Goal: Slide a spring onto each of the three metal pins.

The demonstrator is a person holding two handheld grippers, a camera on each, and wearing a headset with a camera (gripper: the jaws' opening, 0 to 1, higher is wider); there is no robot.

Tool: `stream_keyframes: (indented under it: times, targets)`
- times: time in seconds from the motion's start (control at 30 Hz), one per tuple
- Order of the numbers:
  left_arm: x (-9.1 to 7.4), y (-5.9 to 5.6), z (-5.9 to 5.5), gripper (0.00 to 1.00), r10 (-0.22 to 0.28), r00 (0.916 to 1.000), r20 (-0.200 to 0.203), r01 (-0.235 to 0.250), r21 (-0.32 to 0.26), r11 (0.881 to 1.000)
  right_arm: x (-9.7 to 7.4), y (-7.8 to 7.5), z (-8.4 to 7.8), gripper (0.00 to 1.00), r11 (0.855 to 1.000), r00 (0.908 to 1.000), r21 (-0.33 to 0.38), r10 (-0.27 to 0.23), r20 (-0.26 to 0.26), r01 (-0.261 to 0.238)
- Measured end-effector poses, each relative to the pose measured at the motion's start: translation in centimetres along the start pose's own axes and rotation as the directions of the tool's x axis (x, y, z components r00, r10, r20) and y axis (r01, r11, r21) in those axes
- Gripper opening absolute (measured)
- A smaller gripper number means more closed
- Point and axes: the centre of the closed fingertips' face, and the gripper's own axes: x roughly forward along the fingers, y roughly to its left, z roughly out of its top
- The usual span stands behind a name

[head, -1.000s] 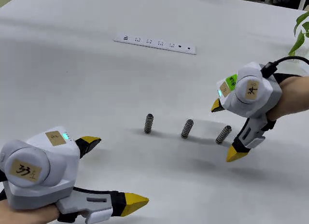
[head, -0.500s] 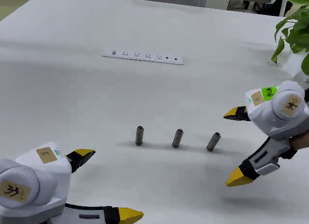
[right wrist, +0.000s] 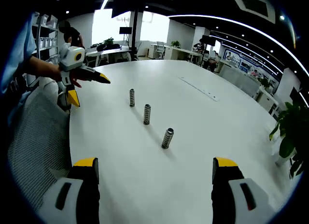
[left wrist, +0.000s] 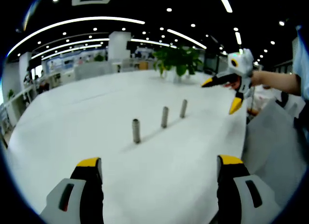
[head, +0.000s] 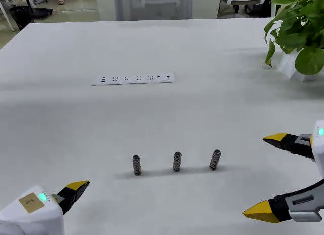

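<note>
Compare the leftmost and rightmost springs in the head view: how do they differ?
The leftmost dark coiled metal spring stands upright; the rightmost dark coiled metal spring leans slightly rightward. The leftmost sits nearer the left claw, the rightmost nearer the right claw. Both stand untouched on the white table.

Three dark coiled springs (head: 176, 161) stand in a row on the white table (head: 212, 103) — rightmost leaning slightly.

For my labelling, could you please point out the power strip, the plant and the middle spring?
power strip (head: 134, 78), head view, middle of its top face.
plant (head: 298, 27), head view, on its leaves.
middle spring (head: 177, 161), head view, mid-coil.
</note>
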Motion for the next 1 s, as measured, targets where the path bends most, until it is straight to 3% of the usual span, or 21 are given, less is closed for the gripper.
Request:
stream_keyframes:
  times: [0.07,0.17,0.23,0.43,1.0]
  targets:
    - [-0.1,0.3,0.2,1.00,0.010,0.9999,-0.007,-0.010,-0.001,1.000,-0.2,0.6,-0.1,0.99,1.000,0.9997,0.026,-0.006,0.026,0.005]
    - [0.0,0.7,0.6,1.00,0.034,0.9994,0.004,-0.034,0.003,0.999,-0.7,1.3,-1.1,0.99,0.999,0.9997,0.036,-0.014,0.020,0.013]
    - [0.0,1.0,0.7,1.00,0.049,0.9987,0.013,-0.049,-0.003,0.999,-1.1,1.3,-1.6,0.99,0.999,0.9993,0.044,-0.032,0.017,0.031]
    - [0.1,1.3,0.4,1.00,0.060,0.9981,0.012,-0.060,-0.018,0.998,-1.3,1.1,-1.4,0.99,0.993,0.9946,0.080,-0.087,0.057,0.082]
    - [0.9,1.0,-0.2,1.00,0.039,0.9992,0.003,-0.039,-0.018,0.999,-0.4,2.4,-2.1,0.99,0.988,0.9937,0.130,-0.089,0.069,0.079]
